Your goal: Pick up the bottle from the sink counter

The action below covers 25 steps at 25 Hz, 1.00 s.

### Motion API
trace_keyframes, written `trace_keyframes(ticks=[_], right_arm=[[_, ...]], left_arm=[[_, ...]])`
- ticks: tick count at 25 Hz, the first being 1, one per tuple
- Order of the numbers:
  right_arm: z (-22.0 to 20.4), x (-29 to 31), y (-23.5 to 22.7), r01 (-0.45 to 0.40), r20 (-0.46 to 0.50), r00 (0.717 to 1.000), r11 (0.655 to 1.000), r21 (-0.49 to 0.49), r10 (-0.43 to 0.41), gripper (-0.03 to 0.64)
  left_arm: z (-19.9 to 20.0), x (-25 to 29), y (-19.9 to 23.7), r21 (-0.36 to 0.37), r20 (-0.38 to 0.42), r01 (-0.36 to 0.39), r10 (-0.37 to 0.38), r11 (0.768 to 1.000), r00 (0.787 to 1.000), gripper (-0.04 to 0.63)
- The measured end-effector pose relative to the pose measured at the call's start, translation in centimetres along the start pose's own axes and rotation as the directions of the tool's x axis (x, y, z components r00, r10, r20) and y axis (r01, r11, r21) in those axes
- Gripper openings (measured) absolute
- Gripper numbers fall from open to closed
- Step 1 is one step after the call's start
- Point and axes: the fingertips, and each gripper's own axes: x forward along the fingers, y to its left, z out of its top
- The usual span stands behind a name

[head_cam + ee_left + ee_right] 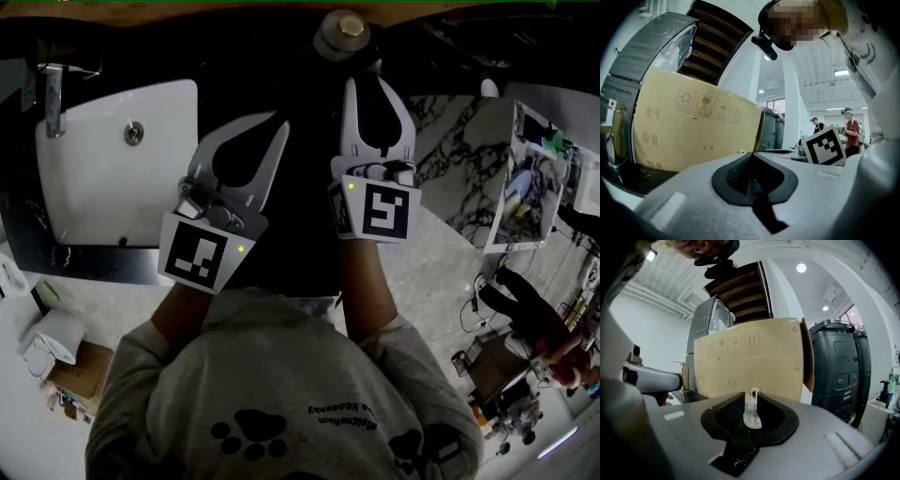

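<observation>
Right gripper [751, 393]: jaws cracked open a sliver, pads not pressing on anything. Bottle [752, 411] sits dead centre in the gap line, at or just past the tips, upright. It has a clear body, a pale label and a metal cap. Head view agrees: bottle [342, 33] stands on the dark counter [234, 75] right at the right gripper's tips [373, 82], only the cap end visible.

Left gripper [752, 153]: jaws together, nothing between them. It is beside the right one, further back from the bottle, near the sink [103, 187].

The sink is a white basin with its drain [134, 131] visible and the faucet [52, 94] at its edge. Cardboard box [750, 357] stands behind the bottle, contents not visible.

Bottle fill level unreadable.
</observation>
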Motion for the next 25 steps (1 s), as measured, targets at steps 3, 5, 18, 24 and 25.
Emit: trace_keyframes(ticks=[3, 5, 18, 24, 25], right_arm=[[-0.6, 0.9, -0.3, -0.007, -0.022, 1.0, 1.0, 0.004, 0.007, 0.106], [-0.9, 1.6, -0.4, -0.023, -0.037, 0.999, 1.0, 0.009, 0.024, 0.132], [-3.9, 4.9, -1.1, -0.068, -0.154, 0.986, 0.997, -0.044, 0.06, 0.272], [-4.6, 6.5, -1.5, -0.066, -0.182, 0.982, 0.997, -0.046, 0.057, 0.3], [-4.6, 6.8, -1.5, -0.069, -0.187, 0.981, 0.997, -0.045, 0.059, 0.306]], left_arm=[[-0.3, 0.5, 0.4, -0.004, -0.006, -0.007, 0.007, 1.0, 1.0, -0.002], [-0.4, 0.8, 0.6, -0.009, -0.003, -0.011, 0.011, 1.0, 1.0, -0.002], [-1.7, 2.4, 1.2, -0.046, -0.023, -0.028, 0.027, 0.999, 0.999, -0.002], [-1.8, 2.8, 1.8, -0.047, -0.03, -0.043, 0.042, 0.998, 0.999, -0.002], [-1.9, 2.8, 2.0, -0.048, -0.031, -0.046, 0.045, 0.998, 0.999, -0.002]])
